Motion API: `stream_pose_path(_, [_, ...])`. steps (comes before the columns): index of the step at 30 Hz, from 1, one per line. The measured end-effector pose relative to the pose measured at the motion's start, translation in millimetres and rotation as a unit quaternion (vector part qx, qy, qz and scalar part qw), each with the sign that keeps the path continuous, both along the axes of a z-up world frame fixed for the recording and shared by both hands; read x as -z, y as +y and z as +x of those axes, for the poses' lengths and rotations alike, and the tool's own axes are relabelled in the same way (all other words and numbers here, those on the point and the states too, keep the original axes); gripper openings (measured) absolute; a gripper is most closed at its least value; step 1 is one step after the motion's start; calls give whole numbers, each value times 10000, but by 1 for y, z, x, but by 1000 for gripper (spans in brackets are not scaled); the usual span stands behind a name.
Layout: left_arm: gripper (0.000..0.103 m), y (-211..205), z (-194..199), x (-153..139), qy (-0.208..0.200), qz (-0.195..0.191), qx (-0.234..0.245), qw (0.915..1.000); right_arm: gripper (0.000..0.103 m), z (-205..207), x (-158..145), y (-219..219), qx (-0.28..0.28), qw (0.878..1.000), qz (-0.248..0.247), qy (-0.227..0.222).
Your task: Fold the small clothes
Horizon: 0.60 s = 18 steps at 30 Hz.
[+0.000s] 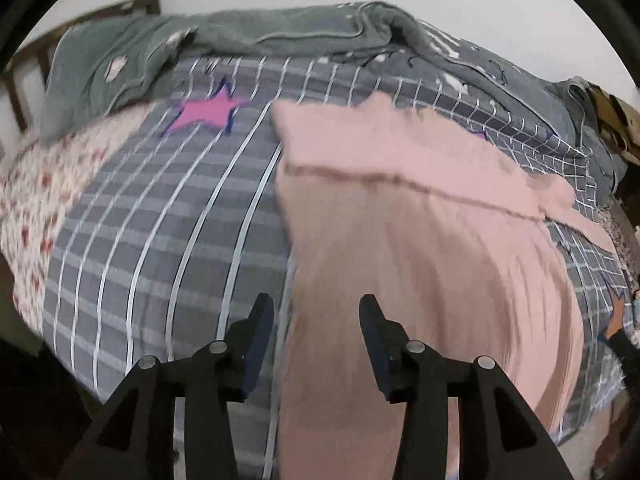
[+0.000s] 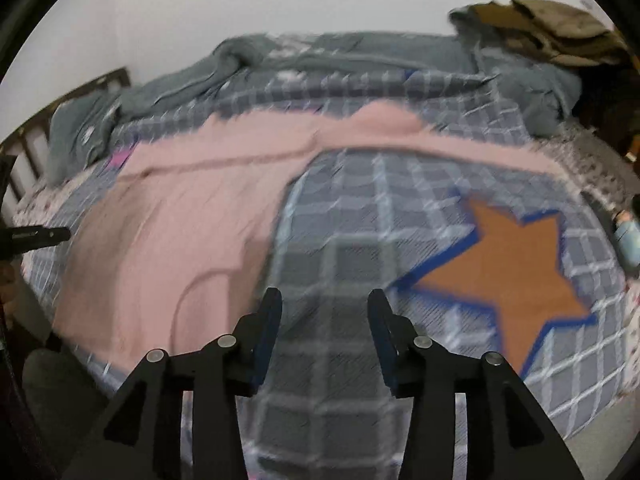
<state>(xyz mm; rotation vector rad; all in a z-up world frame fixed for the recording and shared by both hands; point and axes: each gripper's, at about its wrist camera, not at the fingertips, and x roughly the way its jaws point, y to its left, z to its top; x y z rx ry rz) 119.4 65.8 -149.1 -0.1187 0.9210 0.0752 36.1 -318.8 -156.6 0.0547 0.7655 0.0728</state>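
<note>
Both the left tool (image 1: 316, 312) and right tool (image 2: 324, 308) gape empty above the pink garment (image 1: 420, 240); no legible writing.

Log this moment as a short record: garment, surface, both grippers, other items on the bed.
garment: pink top, spread flat, one sleeve out to the side
surface: grey checked sheet with a pink star and an orange star
left gripper: jaws open, empty, above the top's edge
right gripper: jaws open, empty, above bare sheet
other: grey blanket bunched along the wall
</note>
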Motion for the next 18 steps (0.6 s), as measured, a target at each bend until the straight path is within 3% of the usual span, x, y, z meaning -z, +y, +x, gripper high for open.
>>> stream_pose_path(3, [50, -12, 31, -7, -62, 27, 80, 9999, 59, 29, -12, -32, 315, 9993, -9, -190])
stream_pose_path(4, [65, -16, 41, -9, -76, 4, 128, 9999, 62, 36, -14, -41, 415, 9988, -4, -241])
stream_pose_path(6, [77, -23, 56, -13, -258, 17, 191, 9995, 66, 58, -18, -64, 686, 9972, 22, -301])
stream_pose_path(9, [77, -34, 81, -14, -415, 232, 238, 9986, 66, 85, -17, -94, 991, 9945, 128, -303])
stream_pose_path(16, [77, -41, 135, 9, -202, 406, 162, 9988, 66, 139, -4, -157, 1449, 9891, 204, -188])
stream_pose_path(18, [77, -40, 144, 16, -175, 435, 141, 9988, 62, 150, 0, -171, 1556, 9875, 236, -131])
